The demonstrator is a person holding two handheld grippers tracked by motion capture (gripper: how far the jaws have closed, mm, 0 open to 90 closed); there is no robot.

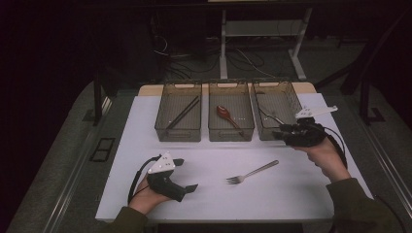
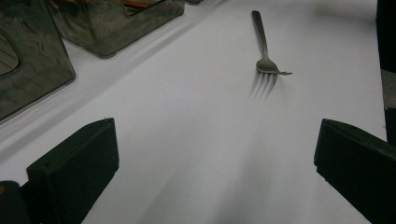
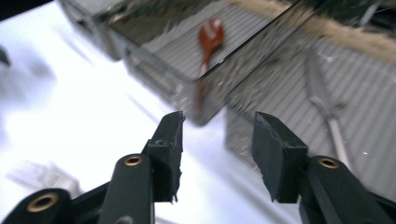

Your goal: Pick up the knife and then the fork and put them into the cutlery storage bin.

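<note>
White paper covers the table (image 1: 145,194), with dark floor and cables beyond. Three smoked bins stand along the far edge: the left bin (image 1: 178,131) holds chopsticks, the middle bin (image 1: 231,132) a brown spoon (image 1: 224,112), and the right bin (image 1: 262,121) what looks like another metal utensil, though it is blurred. The right gripper (image 1: 281,133) hovers at that bin's near rim, jaws moderately apart and empty. The left gripper (image 1: 187,174) rests low, jaws wide, holding nothing. Between them lies the fork (image 1: 252,172), flat on the paper: light, stiff, slippery steel, probably best pinched across the mid-handle.
</note>
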